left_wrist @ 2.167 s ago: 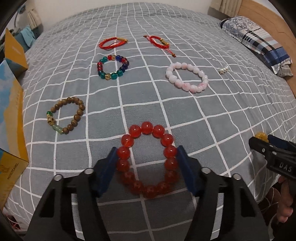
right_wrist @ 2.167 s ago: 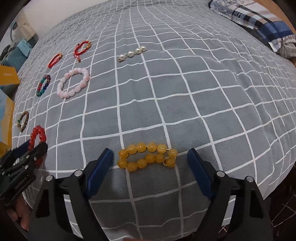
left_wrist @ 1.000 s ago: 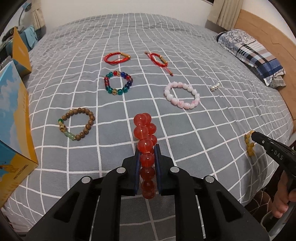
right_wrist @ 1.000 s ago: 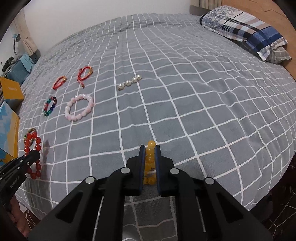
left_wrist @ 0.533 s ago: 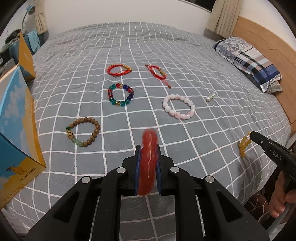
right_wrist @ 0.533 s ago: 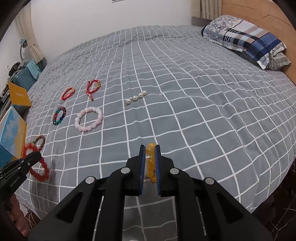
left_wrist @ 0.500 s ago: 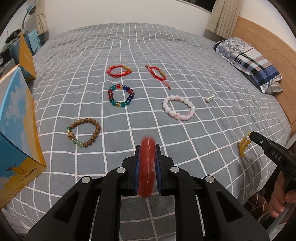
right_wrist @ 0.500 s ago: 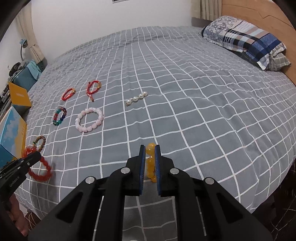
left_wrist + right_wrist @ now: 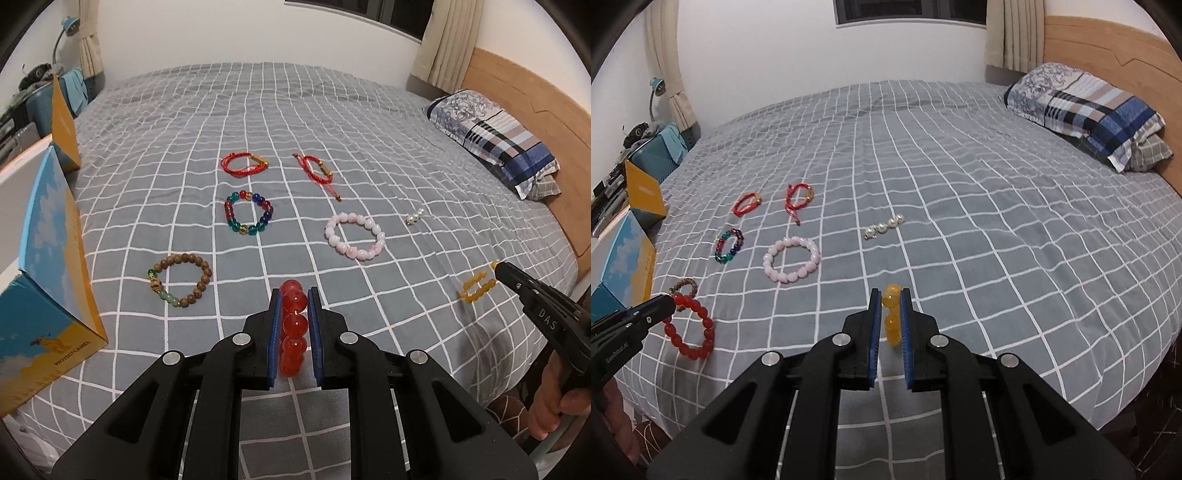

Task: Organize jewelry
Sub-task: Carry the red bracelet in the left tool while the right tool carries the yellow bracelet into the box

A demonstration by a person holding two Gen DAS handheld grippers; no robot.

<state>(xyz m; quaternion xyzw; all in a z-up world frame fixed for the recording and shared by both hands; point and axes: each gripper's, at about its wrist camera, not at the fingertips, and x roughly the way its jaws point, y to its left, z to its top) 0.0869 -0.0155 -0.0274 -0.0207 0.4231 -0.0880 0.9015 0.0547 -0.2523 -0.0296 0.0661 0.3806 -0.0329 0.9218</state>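
My left gripper [image 9: 293, 295] is shut on a red bead bracelet [image 9: 293, 325] and holds it above the grey checked bedspread [image 9: 332, 110]; the bracelet also shows hanging from it in the right wrist view [image 9: 690, 326]. My right gripper [image 9: 890, 293] is shut on a yellow bead bracelet [image 9: 891, 317], also lifted; it also shows in the left wrist view [image 9: 476, 288]. On the bed lie a brown wooden bracelet [image 9: 181, 278], a multicoloured bracelet [image 9: 248, 216], a pink bracelet [image 9: 354, 236], two red cord bracelets [image 9: 243, 162] [image 9: 317, 170] and a pearl piece [image 9: 414, 216].
A blue and yellow box [image 9: 40, 266] stands at the bed's left edge. A plaid pillow [image 9: 495, 136] lies against the wooden headboard [image 9: 535, 99] at the right. The bed's near edge runs just below both grippers.
Both grippers closed on their bracelets, red in the left and yellow in the right, and rose away from the bedspread, lifting them. The view of the bed has widened.
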